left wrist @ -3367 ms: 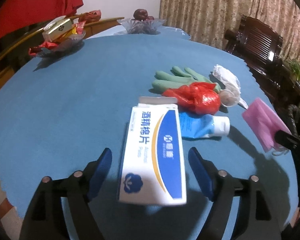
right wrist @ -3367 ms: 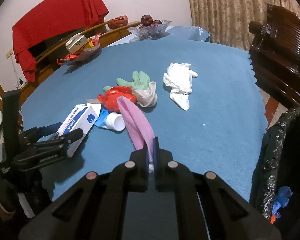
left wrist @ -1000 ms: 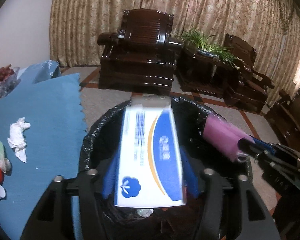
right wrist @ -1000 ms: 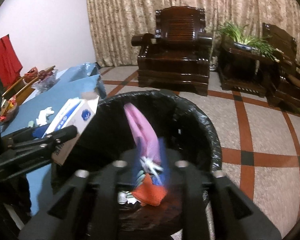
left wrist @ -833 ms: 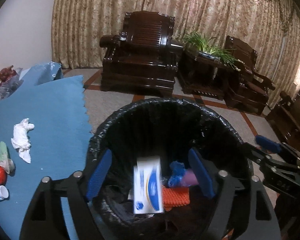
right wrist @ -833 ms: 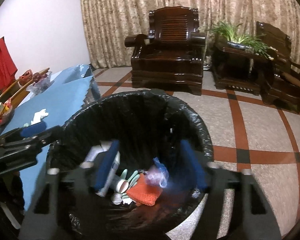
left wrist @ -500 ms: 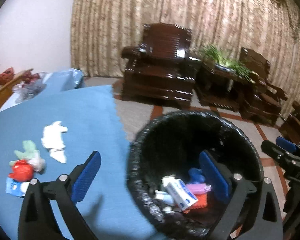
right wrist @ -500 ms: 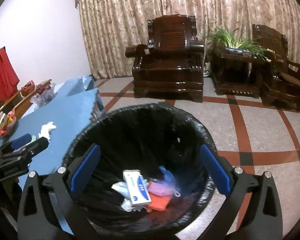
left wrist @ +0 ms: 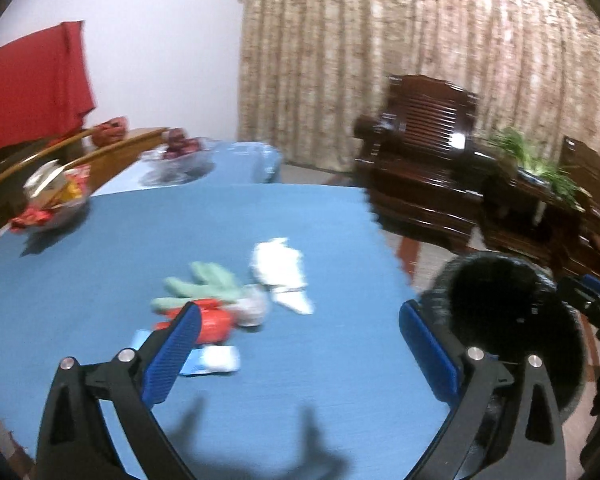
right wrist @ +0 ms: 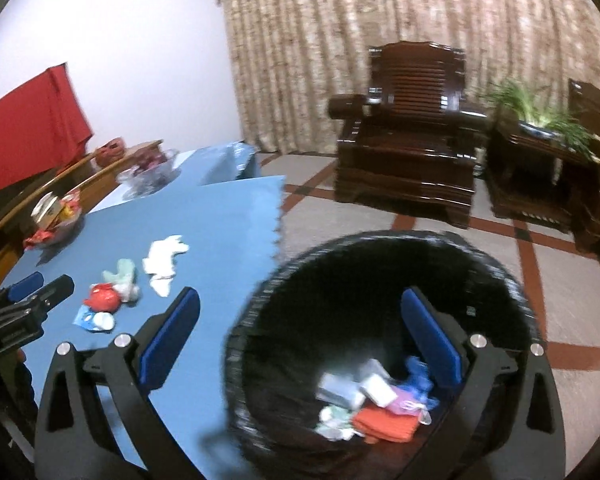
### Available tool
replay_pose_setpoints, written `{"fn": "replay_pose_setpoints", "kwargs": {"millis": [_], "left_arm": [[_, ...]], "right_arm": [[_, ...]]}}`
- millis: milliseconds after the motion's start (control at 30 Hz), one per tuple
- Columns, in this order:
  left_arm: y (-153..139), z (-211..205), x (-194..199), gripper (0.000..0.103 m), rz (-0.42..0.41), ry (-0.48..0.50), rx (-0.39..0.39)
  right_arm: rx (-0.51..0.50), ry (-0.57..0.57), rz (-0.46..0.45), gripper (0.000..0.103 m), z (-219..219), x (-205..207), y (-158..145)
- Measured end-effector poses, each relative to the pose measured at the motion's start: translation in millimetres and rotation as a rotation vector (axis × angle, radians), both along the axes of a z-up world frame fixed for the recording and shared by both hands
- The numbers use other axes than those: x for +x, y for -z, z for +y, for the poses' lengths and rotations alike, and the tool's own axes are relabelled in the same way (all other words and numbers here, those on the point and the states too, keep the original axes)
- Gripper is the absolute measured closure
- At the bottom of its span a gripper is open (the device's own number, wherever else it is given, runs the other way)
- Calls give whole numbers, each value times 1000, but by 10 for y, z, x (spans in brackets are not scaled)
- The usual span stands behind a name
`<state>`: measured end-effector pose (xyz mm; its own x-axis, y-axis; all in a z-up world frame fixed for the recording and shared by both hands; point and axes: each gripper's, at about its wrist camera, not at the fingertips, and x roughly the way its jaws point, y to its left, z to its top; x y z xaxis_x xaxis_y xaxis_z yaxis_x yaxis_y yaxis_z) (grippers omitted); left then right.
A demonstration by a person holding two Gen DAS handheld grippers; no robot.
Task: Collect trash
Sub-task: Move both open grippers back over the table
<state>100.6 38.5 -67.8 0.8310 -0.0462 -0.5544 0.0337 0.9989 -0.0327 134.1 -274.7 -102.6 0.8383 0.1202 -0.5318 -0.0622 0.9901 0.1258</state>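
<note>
Two grippers, and we carry nothing in either of them. Our left gripper [left wrist: 300, 344] is spread wide above the blue table [left wrist: 320, 240], its jaws having just been opening, with only tabletop between the blue pads. Our right gripper [right wrist: 300, 332] has its jaws just as far apart, likewise freshly opened and empty, hanging over the black-lined trash bin [right wrist: 380, 240] that stands on the tiled floor just beside the table edge. Down in the bin we see the white-and-blue box [right wrist: 374, 386] lying on the heap, touching a pink piece [right wrist: 404, 404], an orange cloth [right wrist: 384, 422] and a blue scrap [right wrist: 420, 372]. On the table the remaining trash sits clustered: a green glove [left wrist: 204, 286], a red crumpled bag [left wrist: 216, 320] touching it, a blue-and-white tube [left wrist: 216, 360] nearest us, a whitish cup-like lump [left wrist: 254, 308], blurred, and a white crumpled tissue [left wrist: 280, 272] beside it. Farther back stand two glass bowls [left wrist: 56, 208].
</note>
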Motion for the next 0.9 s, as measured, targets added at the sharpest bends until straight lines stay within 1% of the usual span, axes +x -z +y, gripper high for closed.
{"fn": "replay_pose_setpoints", "kwargs": {"millis": [167,300,433,700,800,900], "left_arm": [[57,466,-31,6,5,-90,14],[84,716,-16,6,9,-128,22],[148,925,58,6,19,-152,15],[378,1146,291,8,66,-178,-13],[478,1170,397,11,85,-169,-15],[573,1168,501,11,104,-160,-15]], "right_arm": [[3,-84,-15,5,431,160,-20],[-2,-140,-22,5,748,303,-19],[-8,-191,-29,5,1053,456,-4],[-43,-248,-31,5,1460,756,116],[-47,-254,-9,5,1590,915,216],[-39,-248,18,5,1651,1074,307]]}}
